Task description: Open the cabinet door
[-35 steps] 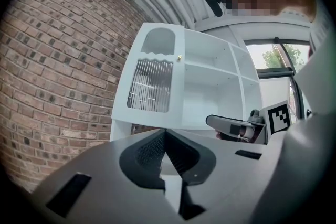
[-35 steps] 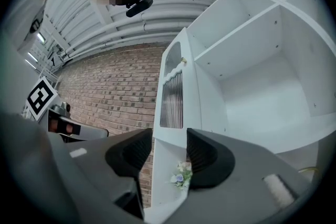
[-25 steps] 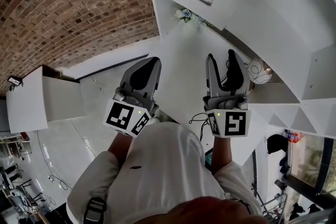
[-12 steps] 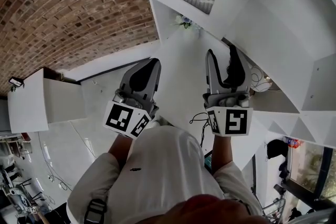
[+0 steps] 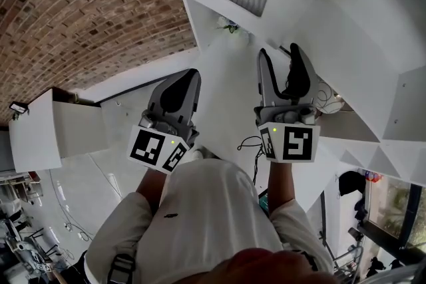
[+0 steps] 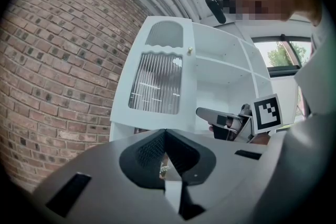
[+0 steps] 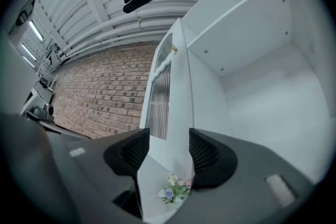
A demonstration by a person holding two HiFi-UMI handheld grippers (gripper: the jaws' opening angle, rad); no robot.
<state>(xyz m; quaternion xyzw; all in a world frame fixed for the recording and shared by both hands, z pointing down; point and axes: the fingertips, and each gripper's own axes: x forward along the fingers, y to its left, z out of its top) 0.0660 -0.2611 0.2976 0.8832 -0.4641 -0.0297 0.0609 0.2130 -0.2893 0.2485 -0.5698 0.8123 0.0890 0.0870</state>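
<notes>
- Two grippers sit in front of me. At far left there is only the brick wall (image 5: 86, 3), which nothing is touching.
- My left gripper (image 6: 165, 135) has its jaws pressed together with nothing between them. It points level at the cabinet and takes no part.
- Next comes the cabinet door (image 6: 157, 81), with its ribbed glass panel and small knob (image 6: 190, 51). It stands swung out from the white cabinet (image 7: 252, 86), so the shelves to its right are bare to view.
- My right gripper (image 7: 168, 139) has just been opening its jaws, and they now stand wide apart. The door's edge shows beyond the gap, but neither pad touches it, so this gripper is empty.
- Since a second ago that gripper has also drifted a little across the cabinet front in the head view.
- I read this as a release with the door already open and the task about finished.
- Below the right jaws, a small bunch of flowers (image 7: 176, 189) lies on the cabinet ledge, clear of both grippers.
</notes>
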